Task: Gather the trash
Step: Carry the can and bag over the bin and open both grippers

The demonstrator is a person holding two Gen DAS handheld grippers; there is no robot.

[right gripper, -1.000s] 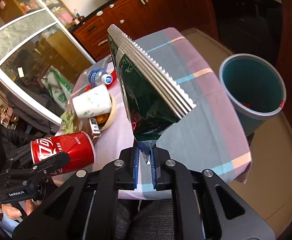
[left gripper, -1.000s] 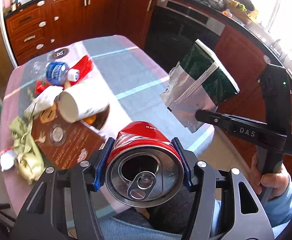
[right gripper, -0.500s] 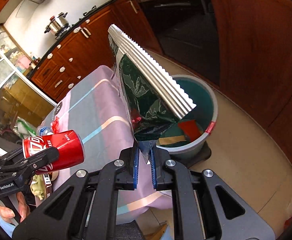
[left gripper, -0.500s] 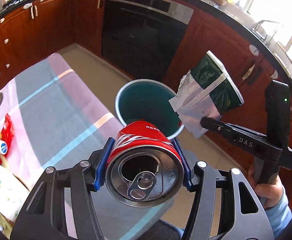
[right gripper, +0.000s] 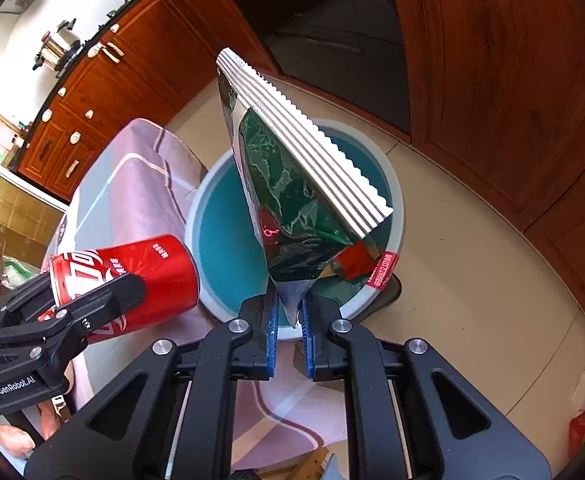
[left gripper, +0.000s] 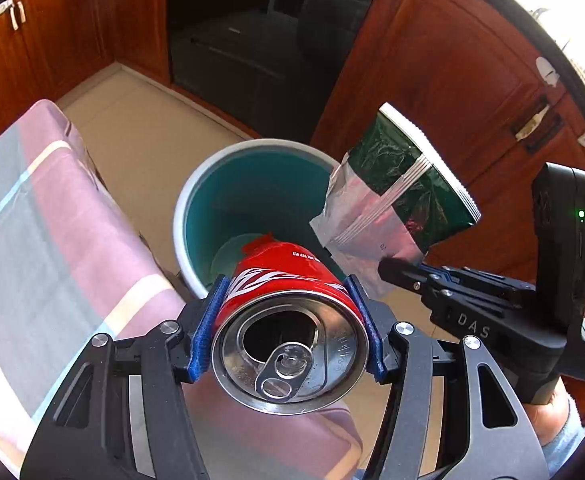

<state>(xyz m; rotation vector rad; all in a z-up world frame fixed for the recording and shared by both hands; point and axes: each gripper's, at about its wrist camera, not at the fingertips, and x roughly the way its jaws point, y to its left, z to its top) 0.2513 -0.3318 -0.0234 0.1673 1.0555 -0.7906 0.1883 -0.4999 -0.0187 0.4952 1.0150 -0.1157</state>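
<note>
So I'm at the drop-off step now, both hands loaded and parked at the bin (left gripper: 196,200). My left gripper (left gripper: 288,332) is clamped across the sides of a red can (left gripper: 288,280), blue pads tight on both flanks, open top facing the camera. The can's far end pokes out over the near rim of the bin, but most of it looks like it's above the edge of the tablecloth (left gripper: 52,216) that sits right beside the bin, not over the opening.

My right gripper (right gripper: 289,322) is nearly closed, pinching just the bottom corner of a green foil bag (right gripper: 292,192). The bag stands up from the jaws and hangs over the bin's opening, toward its right side as seen from the left camera. Down inside the bin I can make out a red scrap (right gripper: 352,262), so it's not empty. Can't tell how much else is in there, the bag covers most of it.

Next move as I see it: the bag is basically lined up, so opening the right jaws should let it fall in, though it's light and floppy and might catch the rim or drift. The can needs a bit more push forward, further over the bin, before I open the left, otherwise I reckon it clips the rim or lands on the cloth. Tipping it nose-down first would probably help.
</note>
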